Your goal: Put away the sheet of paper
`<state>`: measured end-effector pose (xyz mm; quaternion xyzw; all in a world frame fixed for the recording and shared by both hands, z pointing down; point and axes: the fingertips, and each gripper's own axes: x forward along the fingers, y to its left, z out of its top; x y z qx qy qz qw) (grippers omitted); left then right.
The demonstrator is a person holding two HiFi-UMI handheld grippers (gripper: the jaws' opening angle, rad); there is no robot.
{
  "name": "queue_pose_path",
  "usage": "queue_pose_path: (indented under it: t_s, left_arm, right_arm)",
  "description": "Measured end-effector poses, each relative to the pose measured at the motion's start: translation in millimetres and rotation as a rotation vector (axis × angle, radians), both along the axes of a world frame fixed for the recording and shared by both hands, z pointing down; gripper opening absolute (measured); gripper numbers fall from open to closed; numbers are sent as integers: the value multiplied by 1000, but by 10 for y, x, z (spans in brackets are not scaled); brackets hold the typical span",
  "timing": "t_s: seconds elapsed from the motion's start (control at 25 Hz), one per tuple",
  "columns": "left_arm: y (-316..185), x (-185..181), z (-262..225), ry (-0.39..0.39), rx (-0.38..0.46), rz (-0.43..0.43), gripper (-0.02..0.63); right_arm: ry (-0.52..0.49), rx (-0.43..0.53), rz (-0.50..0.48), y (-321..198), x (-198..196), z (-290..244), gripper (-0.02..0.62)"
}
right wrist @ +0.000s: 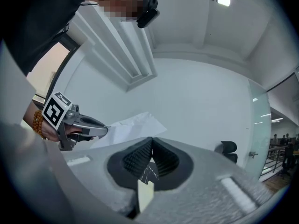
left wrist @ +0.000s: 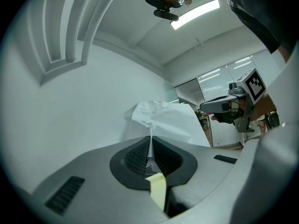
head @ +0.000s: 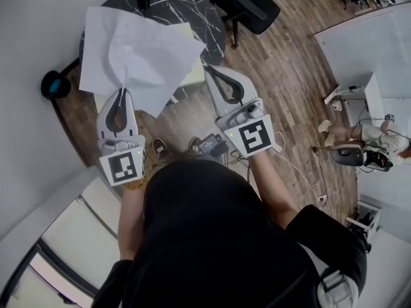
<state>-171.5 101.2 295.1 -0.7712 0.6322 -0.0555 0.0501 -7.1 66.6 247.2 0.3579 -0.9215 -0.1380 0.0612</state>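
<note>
Closest to the head camera is the person's black top (head: pixel 212 236), with both arms reaching forward from it over the wooden floor (head: pixel 289 63). At the left, the left gripper (head: pixel 124 85) has its jaws clamped on the sheet of paper (head: pixel 138 50). In the left gripper view the pinched edge runs down between the two closed pads, and the crumpled white sheet fans out above them. The sheet hangs in the air off the jaws, creased around the pinch. From the head view most of it covers the near-left part of the round dark marble worktop (head: pixel 192 8), and one corner spreads out past the rim. The right gripper (head: pixel 207 67) is just beside the sheet's right edge, apart from it. Its jaws are pressed together with nothing between them, and only the worktop's veined surface shows in the small gap behind the tips. A black office chair (head: pixel 250 8) stands beyond the worktop, to the right.
</note>
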Motion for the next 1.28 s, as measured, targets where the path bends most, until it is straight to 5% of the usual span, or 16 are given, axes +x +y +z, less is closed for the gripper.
queue_pose_path:
  t_s: [0.52,0.92,1.28]
  left_arm:
    - [36,-232,206,5,-27,93,25]
    - [-73,-351,328,-9,-64,113,26]
    - [-603,-215,565,-110,-136,127,25]
  right_arm:
    - [-2,-24,26,91,-415,48,-2]
    - [-14,-45,97,18,-284,78,-2]
    - [-40,-74,112,-620,37,262,-2]
